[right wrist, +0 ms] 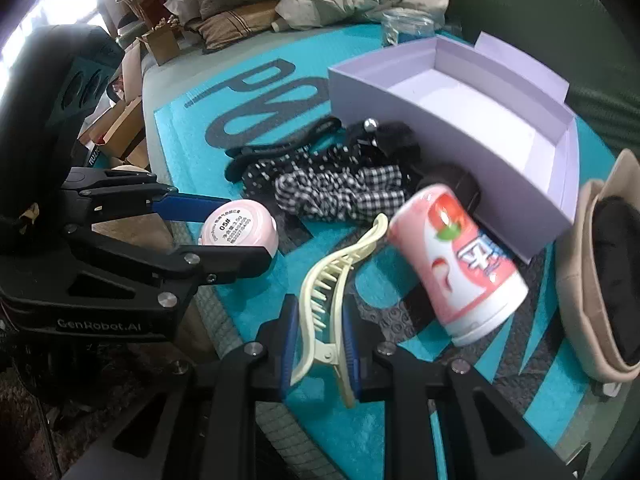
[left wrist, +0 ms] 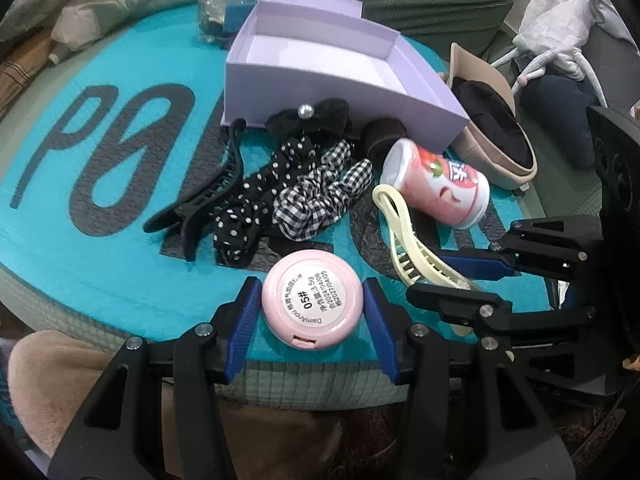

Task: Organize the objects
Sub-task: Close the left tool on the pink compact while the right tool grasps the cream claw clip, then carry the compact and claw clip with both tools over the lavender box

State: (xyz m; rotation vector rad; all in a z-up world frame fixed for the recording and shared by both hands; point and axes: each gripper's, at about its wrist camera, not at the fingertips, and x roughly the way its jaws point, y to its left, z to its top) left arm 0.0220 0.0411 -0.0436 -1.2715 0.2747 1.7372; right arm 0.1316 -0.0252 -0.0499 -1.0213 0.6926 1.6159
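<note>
A round pink compact (left wrist: 313, 305) lies label-up near the front edge of the teal mat (left wrist: 120, 272). My left gripper (left wrist: 312, 284) is shut on it, a blue pad pressed to each side; the right wrist view shows the compact (right wrist: 240, 228) in that gripper (right wrist: 252, 232) too. My right gripper (right wrist: 320, 300) is shut on the handle end of a cream hair claw (right wrist: 332, 280), which points toward a pink bottle (right wrist: 460, 264) lying on its side. The open lilac box (left wrist: 340, 92) stands behind, with nothing visible inside.
In front of the box lie a black claw clip (left wrist: 208, 200), a polka-dot scrunchie (left wrist: 248, 208), a gingham scrunchie (left wrist: 320, 196) and a black bow with a pearl (left wrist: 312, 116). A beige hat (left wrist: 496, 136) sits right of the box. A glass jar (left wrist: 224, 12) stands behind.
</note>
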